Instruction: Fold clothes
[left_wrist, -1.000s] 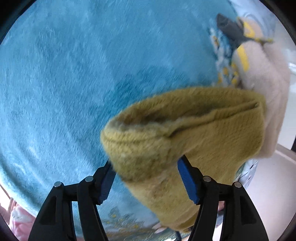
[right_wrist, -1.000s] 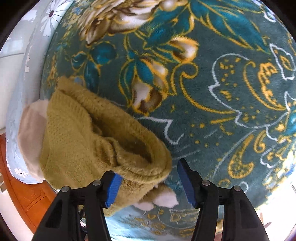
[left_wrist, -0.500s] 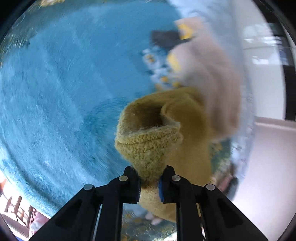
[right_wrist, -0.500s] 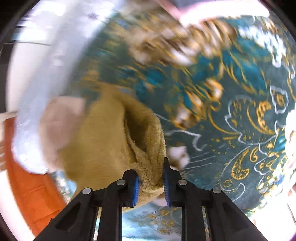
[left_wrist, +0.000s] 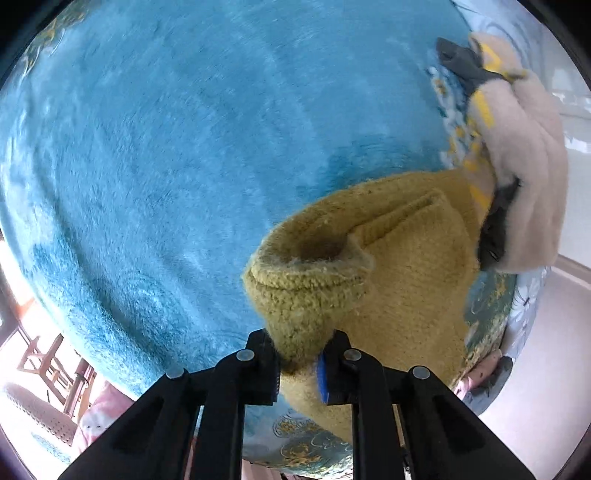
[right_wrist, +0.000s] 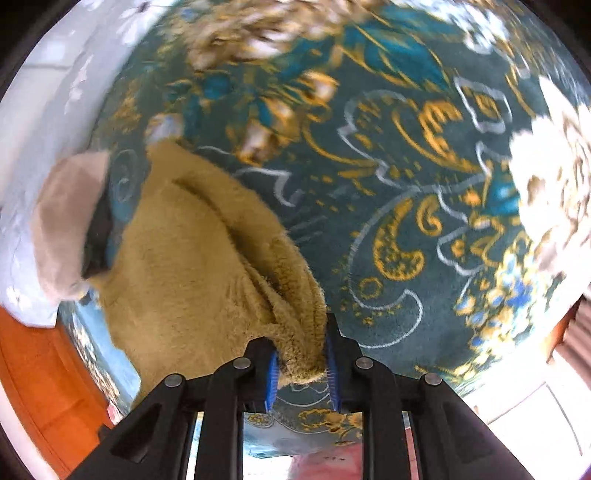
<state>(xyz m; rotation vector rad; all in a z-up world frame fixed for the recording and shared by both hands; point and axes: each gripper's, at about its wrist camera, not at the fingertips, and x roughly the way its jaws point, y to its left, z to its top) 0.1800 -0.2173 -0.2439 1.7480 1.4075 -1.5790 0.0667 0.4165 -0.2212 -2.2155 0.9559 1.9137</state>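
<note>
A mustard-yellow knitted garment hangs bunched over a teal blanket. My left gripper is shut on a rolled edge of it. In the right wrist view the same yellow garment hangs to the left, and my right gripper is shut on another edge of it. The garment is lifted and sags between the two grips; its lower part is hidden behind the fingers.
A pale pink fleece garment with grey and yellow parts lies beyond the yellow one, also in the right wrist view. The blanket has gold and white flower patterns. An orange wooden bed frame is at lower left.
Both grippers were open around the garment's edges a second ago; they have closed on it and lifted it. The views have swung since then.
</note>
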